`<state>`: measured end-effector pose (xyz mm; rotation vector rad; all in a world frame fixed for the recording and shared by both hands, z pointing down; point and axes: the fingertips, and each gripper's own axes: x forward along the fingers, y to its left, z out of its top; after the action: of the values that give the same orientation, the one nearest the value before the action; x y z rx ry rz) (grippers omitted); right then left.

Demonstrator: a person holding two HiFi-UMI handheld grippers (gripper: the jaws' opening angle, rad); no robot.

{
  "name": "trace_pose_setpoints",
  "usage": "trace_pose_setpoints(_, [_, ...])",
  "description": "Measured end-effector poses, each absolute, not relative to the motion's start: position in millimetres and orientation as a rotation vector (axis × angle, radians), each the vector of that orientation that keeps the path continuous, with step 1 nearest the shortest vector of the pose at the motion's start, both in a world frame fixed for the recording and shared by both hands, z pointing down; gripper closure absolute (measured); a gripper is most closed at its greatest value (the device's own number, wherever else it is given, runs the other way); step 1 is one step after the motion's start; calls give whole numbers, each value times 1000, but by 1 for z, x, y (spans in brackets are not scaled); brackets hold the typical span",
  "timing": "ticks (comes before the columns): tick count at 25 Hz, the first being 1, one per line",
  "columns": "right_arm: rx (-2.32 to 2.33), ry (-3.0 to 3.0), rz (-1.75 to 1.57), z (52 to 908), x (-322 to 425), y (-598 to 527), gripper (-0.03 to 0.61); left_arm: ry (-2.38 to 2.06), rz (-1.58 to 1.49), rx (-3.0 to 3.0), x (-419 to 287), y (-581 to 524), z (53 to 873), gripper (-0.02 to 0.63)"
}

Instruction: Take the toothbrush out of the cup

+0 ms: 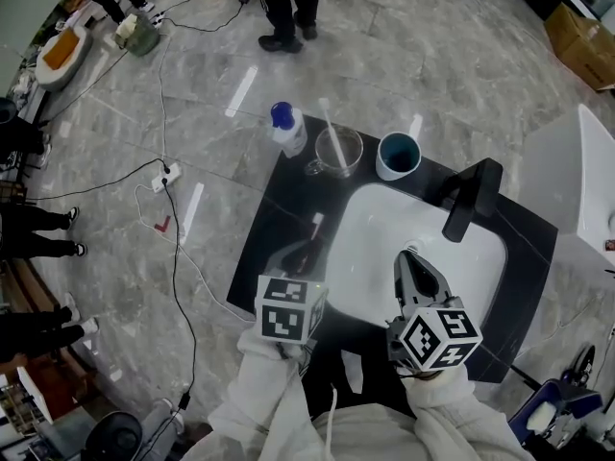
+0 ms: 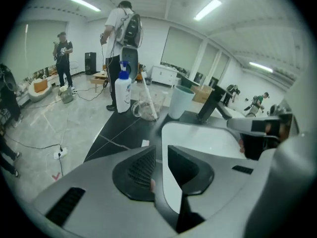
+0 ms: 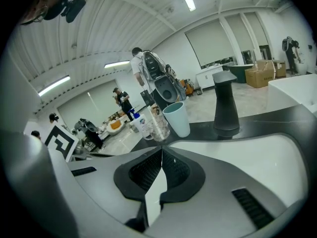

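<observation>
A clear glass cup [image 1: 339,152] stands at the back of the black counter [image 1: 269,233], with a white toothbrush [image 1: 328,123] leaning in it; both show far ahead in the left gripper view as the cup [image 2: 143,110] and the toothbrush [image 2: 150,102]. My left gripper [image 1: 302,254] hovers over the counter's left strip beside the sink, open, with nothing between its fingers [image 2: 138,170]. A small white stick-like piece [image 1: 316,225] lies on the counter just ahead of it. My right gripper [image 1: 416,269] is over the white sink [image 1: 384,229], shut and empty.
A teal cup [image 1: 398,155] stands right of the glass, and a soap bottle with a blue pump [image 1: 286,129] stands left of it. A black faucet [image 1: 471,198] rises at the sink's right. People and cables are on the floor beyond the counter.
</observation>
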<state>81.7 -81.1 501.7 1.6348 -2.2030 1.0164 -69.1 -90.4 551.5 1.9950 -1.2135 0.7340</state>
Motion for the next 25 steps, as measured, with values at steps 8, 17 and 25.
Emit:
trace_pose_setpoints(8, [1685,-2242,968,470,89,-73,555,-1242,517,2102,-51,-77,479,576])
trace_pose_setpoints(17, [1766,-2299,889,425,98,-67,555,-1310,303,2275,-38,-73,405,604])
trace_pose_setpoints(25, [1858,-2384,739,373,104,-77,555,-1367,141,2315,-29,-83,370,606])
